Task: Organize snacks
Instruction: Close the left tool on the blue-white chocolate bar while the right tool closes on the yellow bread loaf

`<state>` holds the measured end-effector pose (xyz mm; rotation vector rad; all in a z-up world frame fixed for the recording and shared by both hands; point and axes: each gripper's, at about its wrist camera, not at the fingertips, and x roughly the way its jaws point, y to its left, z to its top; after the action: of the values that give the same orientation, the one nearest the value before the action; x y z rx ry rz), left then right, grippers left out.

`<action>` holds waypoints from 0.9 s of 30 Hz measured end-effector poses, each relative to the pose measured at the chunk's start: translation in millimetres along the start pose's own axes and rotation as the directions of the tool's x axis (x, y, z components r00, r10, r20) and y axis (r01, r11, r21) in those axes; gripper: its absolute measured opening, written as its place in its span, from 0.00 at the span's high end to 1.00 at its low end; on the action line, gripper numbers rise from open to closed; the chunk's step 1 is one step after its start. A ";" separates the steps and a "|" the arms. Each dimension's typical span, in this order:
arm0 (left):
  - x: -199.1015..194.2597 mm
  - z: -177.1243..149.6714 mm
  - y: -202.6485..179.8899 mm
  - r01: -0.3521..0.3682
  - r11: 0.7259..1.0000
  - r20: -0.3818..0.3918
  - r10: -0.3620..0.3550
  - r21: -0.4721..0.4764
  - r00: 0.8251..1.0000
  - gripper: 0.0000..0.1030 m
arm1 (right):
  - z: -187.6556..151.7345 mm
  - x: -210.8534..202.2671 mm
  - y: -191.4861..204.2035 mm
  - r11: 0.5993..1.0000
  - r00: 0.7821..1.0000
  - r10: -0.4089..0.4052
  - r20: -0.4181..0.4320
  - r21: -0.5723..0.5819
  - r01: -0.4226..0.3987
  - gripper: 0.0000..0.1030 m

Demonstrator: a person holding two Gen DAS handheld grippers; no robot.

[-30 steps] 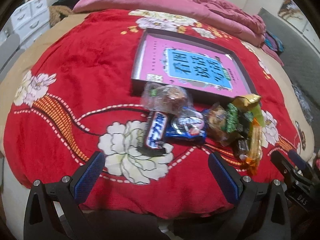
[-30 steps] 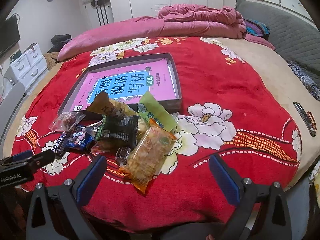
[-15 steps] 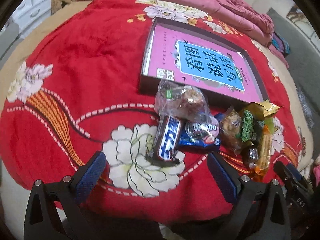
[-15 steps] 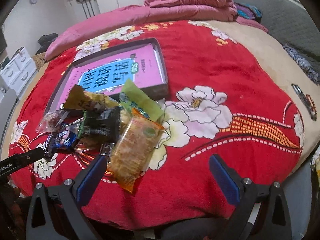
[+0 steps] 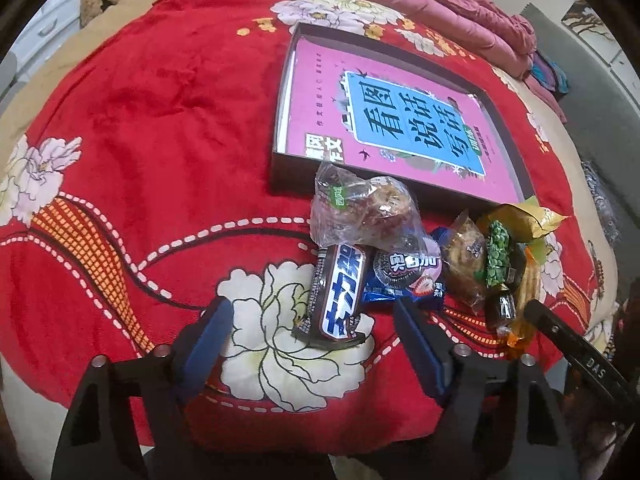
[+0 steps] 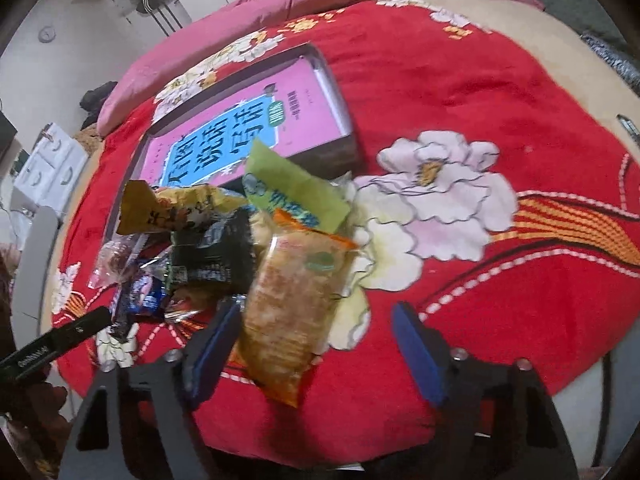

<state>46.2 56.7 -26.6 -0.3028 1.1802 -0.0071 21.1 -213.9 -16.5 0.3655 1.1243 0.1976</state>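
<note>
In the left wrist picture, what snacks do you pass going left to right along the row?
Chocolate bar → blue cookie pack → clear bun pack → green pea pack → orange pack.

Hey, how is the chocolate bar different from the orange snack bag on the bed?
The chocolate bar is a dark, narrow wrapper with big white-and-blue letters; the orange bag is wider, see-through, with pale pieces inside. The bar lies at the left end of the snack pile, the bag at the right end. Both lie sealed on the red blanket, in front of the tray.
</note>
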 end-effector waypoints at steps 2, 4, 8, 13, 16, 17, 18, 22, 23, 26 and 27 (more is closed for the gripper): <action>1.8 0.4 -1.0 0.019 1.000 -0.006 -0.019 0.003 1.000 0.28 | 0.8 5.0 -0.1 0.999 0.999 0.038 -0.019 0.016 -0.037 0.42; 5.2 2.4 -1.2 0.033 0.999 -0.019 -0.033 0.002 0.999 0.34 | 1.9 8.7 -0.5 0.999 0.999 0.044 -0.029 0.025 -0.043 0.52; 10.1 6.4 -0.7 0.051 0.999 -0.028 -0.051 0.000 0.998 0.44 | 4.9 12.0 -0.6 0.997 0.997 0.069 -0.020 0.028 -0.069 0.59; 14.6 11.5 -0.7 0.049 0.999 -0.037 -0.049 0.009 0.998 0.55 | 7.2 11.4 4.2 0.998 0.998 0.056 0.002 -0.008 -0.056 0.60; 16.9 12.9 0.0 0.052 0.999 -0.043 -0.052 0.011 0.998 0.59 | 7.5 7.2 3.9 0.999 0.998 0.052 0.021 -0.013 -0.052 0.60; 17.3 13.1 -0.6 0.052 0.999 -0.045 -0.052 0.013 0.998 0.60 | 7.1 5.2 3.2 0.999 0.998 0.050 0.030 -0.013 -0.050 0.60; 18.7 13.0 -2.3 0.053 0.998 -0.050 -0.052 0.018 0.997 0.65 | 6.8 3.2 2.6 0.999 0.998 0.050 0.037 -0.012 -0.050 0.60; 26.3 15.5 -12.7 0.027 0.998 -0.070 -0.023 0.055 0.997 0.69 | 7.3 -1.0 1.8 0.999 0.997 0.053 0.055 -0.009 -0.053 0.60; 26.7 16.3 -14.5 0.023 0.998 -0.067 -0.019 0.059 0.998 0.70 | 7.6 -1.3 1.5 0.998 0.997 0.055 0.057 -0.007 -0.054 0.60; 29.4 19.8 -15.9 0.022 0.998 -0.066 -0.018 0.058 0.998 0.70 | 8.2 -1.4 1.1 0.998 0.996 0.061 0.060 -0.004 -0.061 0.60; 31.3 21.0 -15.6 0.024 0.998 -0.070 -0.021 0.055 0.997 0.71 | 8.0 -1.7 1.2 0.998 0.996 0.063 0.061 -0.005 -0.062 0.60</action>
<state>79.8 41.5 -44.1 -0.2684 1.2429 -0.0706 27.6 -214.8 -11.6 0.4018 1.0534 0.2417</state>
